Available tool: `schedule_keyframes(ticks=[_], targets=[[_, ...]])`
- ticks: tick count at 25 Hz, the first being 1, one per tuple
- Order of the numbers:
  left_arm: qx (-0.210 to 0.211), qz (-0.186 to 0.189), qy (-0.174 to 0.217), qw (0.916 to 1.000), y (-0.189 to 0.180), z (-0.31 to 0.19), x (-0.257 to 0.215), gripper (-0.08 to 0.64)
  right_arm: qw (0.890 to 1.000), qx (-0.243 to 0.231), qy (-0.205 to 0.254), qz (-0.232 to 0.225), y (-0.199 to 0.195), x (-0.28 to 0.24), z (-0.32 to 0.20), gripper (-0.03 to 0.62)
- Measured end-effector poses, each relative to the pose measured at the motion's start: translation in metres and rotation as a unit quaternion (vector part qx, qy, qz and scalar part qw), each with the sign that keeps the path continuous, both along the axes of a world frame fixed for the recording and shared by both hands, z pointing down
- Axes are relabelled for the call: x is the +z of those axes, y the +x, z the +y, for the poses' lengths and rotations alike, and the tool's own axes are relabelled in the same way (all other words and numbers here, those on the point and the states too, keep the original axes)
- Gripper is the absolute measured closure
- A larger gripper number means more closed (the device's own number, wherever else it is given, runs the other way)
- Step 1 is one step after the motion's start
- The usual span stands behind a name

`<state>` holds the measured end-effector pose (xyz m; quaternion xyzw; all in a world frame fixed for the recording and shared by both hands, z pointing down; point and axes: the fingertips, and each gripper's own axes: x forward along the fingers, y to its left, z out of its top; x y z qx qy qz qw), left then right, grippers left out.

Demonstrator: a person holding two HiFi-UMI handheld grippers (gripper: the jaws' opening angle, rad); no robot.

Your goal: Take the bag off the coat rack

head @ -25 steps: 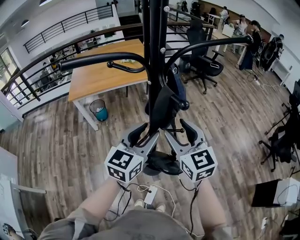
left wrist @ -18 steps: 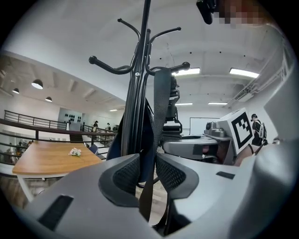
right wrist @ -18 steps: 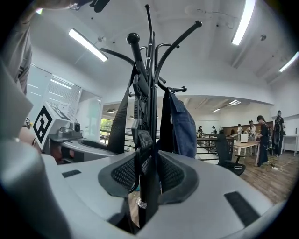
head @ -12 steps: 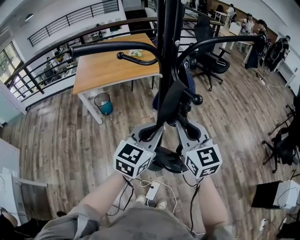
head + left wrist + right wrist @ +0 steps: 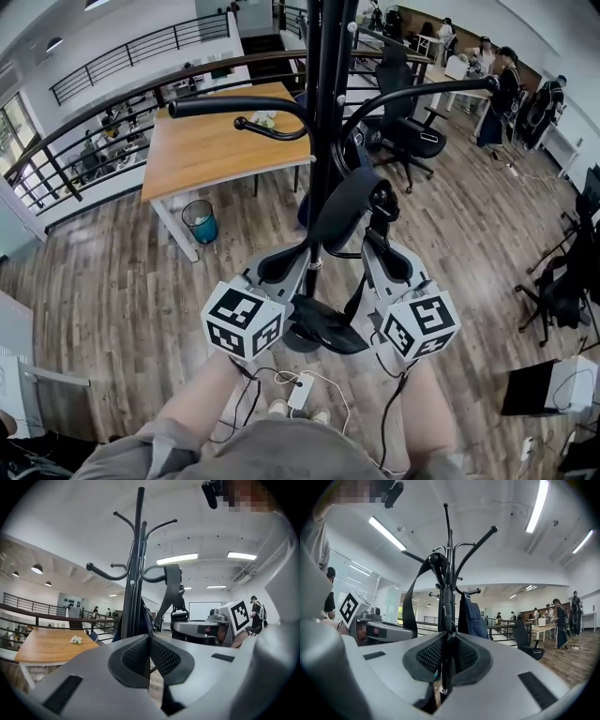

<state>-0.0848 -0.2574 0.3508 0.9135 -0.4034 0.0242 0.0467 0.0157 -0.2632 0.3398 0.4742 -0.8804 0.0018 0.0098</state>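
Note:
A black coat rack (image 5: 323, 112) rises in the middle of the head view. The bag's wide black strap (image 5: 347, 202) loops over a knobbed hook (image 5: 381, 195) and runs down between my grippers. A black mass (image 5: 330, 324) low by the pole looks like the bag's body. My left gripper (image 5: 286, 267) is shut, and a dark strip comes out under its pads (image 5: 136, 656). The right gripper (image 5: 380, 251) has its jaws closing, with the pads (image 5: 429, 658) pressing a strap piece (image 5: 445, 667) that carries a metal ring.
A dark blue cloth item (image 5: 472, 616) hangs on the rack's far side. A wooden table (image 5: 220, 141), a blue bin (image 5: 199, 221) and a railing (image 5: 84, 150) lie to the left, and office chairs (image 5: 403, 131) to the right. Cables and a white adapter (image 5: 298, 392) lie by my feet.
Both grippers stood open around the strap a second ago; both are closed on it now. They have spread a little apart, and the strap loop sits higher and straighter on the hook.

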Motion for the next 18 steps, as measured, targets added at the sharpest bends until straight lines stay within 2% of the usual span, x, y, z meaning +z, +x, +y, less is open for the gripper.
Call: schedule_keyframes(ticks=[5, 10, 18], targets=[[0.006, 0.021, 0.041, 0.9989, -0.001, 0.014, -0.047, 0.543, 0.999, 0.009, 0.042, 0.001, 0.012, -0.044, 0.018, 0.545], [0.050, 0.023, 0.086, 0.9948, 0.015, 0.039, -0.098, 0.543, 0.996, 0.036, 0.085, 0.011, 0.033, -0.094, 0.042, 0.545], [0.119, 0.049, 0.099, 0.9867, 0.063, 0.069, -0.131, 0.543, 0.986, 0.108, 0.119, 0.044, 0.084, -0.128, 0.103, 0.545]])
